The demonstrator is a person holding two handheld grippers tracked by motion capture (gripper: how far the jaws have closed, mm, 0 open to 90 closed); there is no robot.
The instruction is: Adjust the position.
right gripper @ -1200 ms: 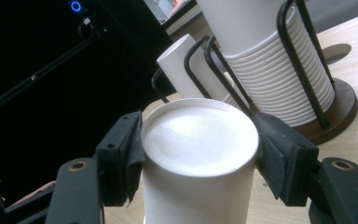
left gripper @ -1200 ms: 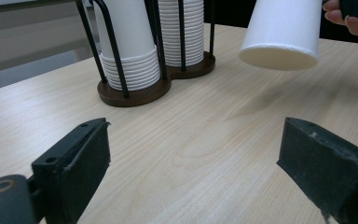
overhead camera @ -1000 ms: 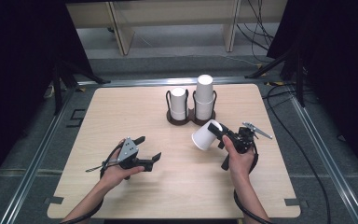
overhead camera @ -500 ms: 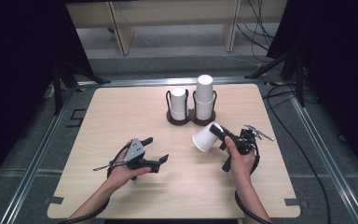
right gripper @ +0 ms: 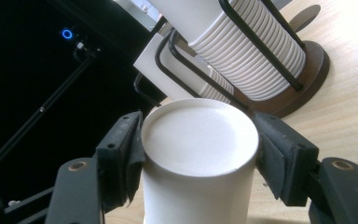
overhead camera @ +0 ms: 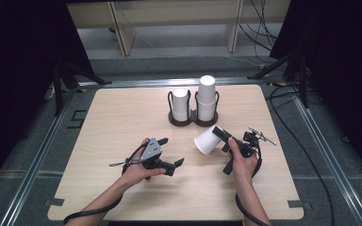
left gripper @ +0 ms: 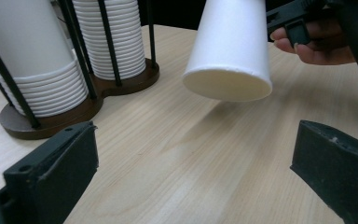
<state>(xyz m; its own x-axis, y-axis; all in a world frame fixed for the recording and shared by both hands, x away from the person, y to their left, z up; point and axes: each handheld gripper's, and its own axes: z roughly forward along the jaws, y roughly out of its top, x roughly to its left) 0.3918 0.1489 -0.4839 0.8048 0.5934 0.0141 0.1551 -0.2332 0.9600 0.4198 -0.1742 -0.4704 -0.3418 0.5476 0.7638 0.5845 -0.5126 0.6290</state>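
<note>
Clamping a white paper cup (overhead camera: 206,140) near its closed base, the right gripper (overhead camera: 220,134) sits right of centre in the high view, holding the cup tilted with its open mouth toward the lower left of the frame and lifted clear of the wooden table (overhead camera: 122,113). In the right gripper view the two black pads press against either side of the cup (right gripper: 198,154), whose flat bottom faces the camera. The left gripper (overhead camera: 172,154) lies lower left of centre in the high view — its jaws have just been opening and now stand wide, with nothing between them. In the left gripper view the pads sit far apart at the bottom corners, and the cup's rim (left gripper: 228,86) hangs above the tabletop, upper centre, well ahead of them. Behind it, at the upper left, stands the dark wire cup holder (left gripper: 74,105) with two stacks of white cups (left gripper: 114,42) — it shows top centre of the table in the high view (overhead camera: 193,117).
</note>
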